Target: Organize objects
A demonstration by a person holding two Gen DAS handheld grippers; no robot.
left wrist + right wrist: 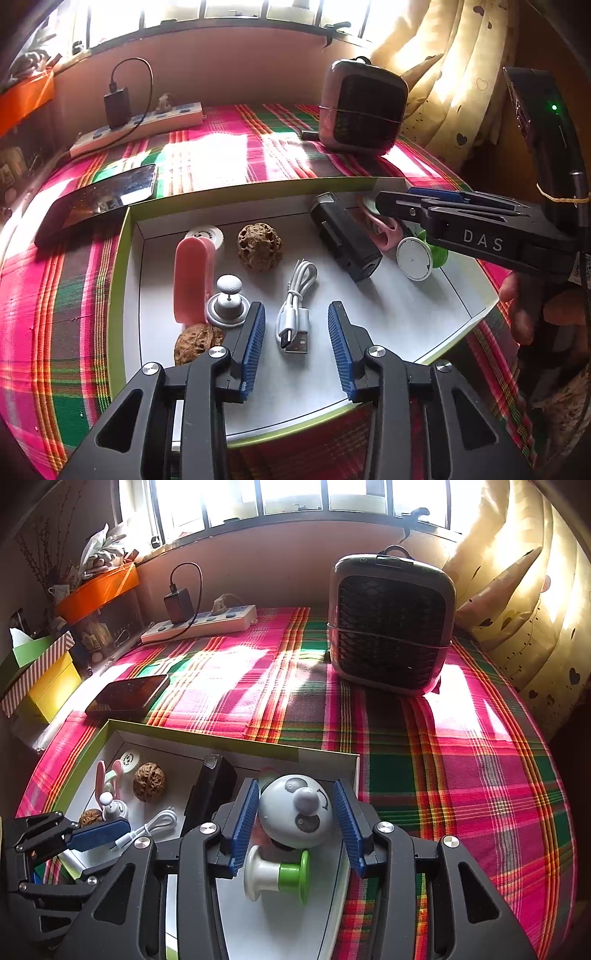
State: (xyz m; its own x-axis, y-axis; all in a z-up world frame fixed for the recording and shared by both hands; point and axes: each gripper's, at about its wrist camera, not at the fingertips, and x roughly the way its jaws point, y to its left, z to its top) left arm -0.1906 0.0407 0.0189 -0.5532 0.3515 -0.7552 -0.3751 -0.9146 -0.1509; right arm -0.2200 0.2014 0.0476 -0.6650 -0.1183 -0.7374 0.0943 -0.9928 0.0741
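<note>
While both grippers hang over the box, the following conditions apply.

Box (125, 258): shallow, white inside with a green rim, resting on a plaid cloth (55, 295); it holds all the small items.

Left gripper (296, 345): jaws apart, pads touching nothing; the coiled white cable (295, 310) lies on the box floor between them, its plug end nearest the camera.

Right gripper (296, 825): jaws apart; the round toy head (295, 814) sits between the pads, and contact on either side cannot be confirmed.

Spool (277, 877): white and green, lying on its side just below the toy head.

Neighbours of the cable: a silver knob (228, 304), a pink case (194, 277) and a walnut (197, 341) crowd the left pad; a black block (345, 238) lies beyond.

Risk 1: closing the left jaws off-centre would probably pinch one loop only, so the coil unravels on lifting.

Risk 2: drifting left could knock the knob or tip the pink case.

Risk 3: a rounded head between flat pads may squirt out or roll onto the spool.

Risk 4: both grippers work close together; a crossing move could cause a collision.
</note>
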